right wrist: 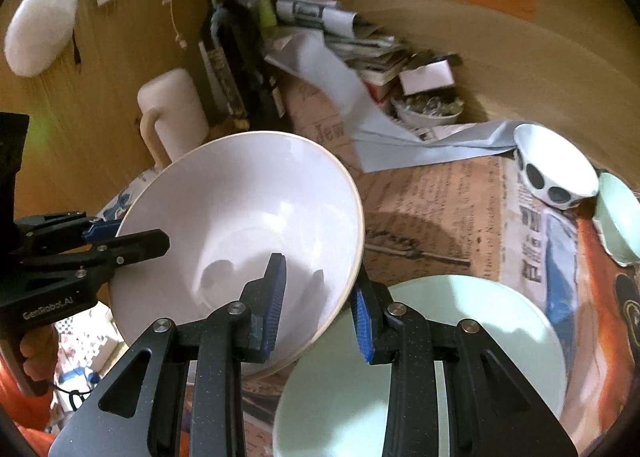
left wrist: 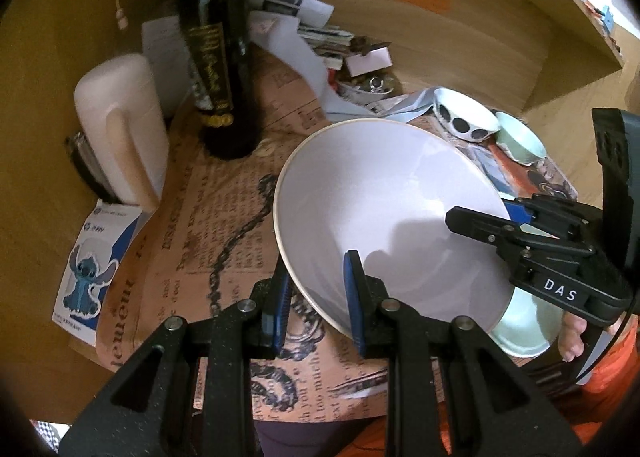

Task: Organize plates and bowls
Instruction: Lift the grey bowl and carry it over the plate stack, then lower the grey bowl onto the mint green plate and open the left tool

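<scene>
A large white bowl is held tilted above the table by both grippers. My left gripper is shut on its near-left rim, one finger inside and one outside. My right gripper is shut on the opposite rim; it shows in the left wrist view at the right. The left gripper shows in the right wrist view at the left. The bowl also shows in the right wrist view. A pale green plate lies below it. A white bowl with black dots and a small pale green bowl stand at the far right.
A dark wine bottle and a cream jug stand at the back left. Piled papers and a dish of small items lie at the back. Newspaper sheets cover the table. A wooden shelf wall rises behind.
</scene>
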Motion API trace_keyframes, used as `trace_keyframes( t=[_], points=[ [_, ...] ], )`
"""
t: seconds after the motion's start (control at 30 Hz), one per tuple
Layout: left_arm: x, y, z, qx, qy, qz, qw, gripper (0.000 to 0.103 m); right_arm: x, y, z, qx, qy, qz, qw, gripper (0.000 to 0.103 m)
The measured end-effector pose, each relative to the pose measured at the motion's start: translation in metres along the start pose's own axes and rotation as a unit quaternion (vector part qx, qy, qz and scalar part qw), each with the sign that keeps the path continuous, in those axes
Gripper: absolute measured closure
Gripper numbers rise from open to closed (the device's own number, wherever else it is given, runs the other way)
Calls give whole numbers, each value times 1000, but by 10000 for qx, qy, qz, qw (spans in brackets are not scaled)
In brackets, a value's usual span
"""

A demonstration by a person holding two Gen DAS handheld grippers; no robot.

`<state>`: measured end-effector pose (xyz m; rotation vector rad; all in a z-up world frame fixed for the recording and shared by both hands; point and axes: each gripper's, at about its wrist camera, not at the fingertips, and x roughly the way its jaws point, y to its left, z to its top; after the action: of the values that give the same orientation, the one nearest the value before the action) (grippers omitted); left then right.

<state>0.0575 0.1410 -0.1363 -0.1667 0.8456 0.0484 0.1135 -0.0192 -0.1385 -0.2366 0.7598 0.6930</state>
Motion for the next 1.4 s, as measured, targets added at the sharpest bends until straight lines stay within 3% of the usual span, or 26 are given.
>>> trace_keyframes(
  t=[0.37, 0.87, 1.0, 1.1, 1.33, 1.4],
  points=[
    [17, 21, -13, -187, 247, 17, 9995, 78, 33, 13, -4, -26, 481, 19, 9988, 75],
    [24, 24, -17, -123, 180, 46, 9998, 76, 38, 20, -4, -288, 529, -134, 9981, 73],
    [23, 21, -15, -12, 163, 181, 9997, 68, 30, 16, -3, -209, 410, -106, 9989, 71],
    [15, 22, -10, -1, -32, 364, 9993, 50, 15, 10, -1, -107, 185, -102, 9997, 57],
    [-10, 16, 10, -63, -427, 352, 9985, 49, -28, -17, 4, 82, -418, -291, 9987, 49],
    [-17, 9, 19, -52, -538, 305, 9981, 38, -40, -28, 6, 168, -616, -384, 9972, 40]
  ],
)
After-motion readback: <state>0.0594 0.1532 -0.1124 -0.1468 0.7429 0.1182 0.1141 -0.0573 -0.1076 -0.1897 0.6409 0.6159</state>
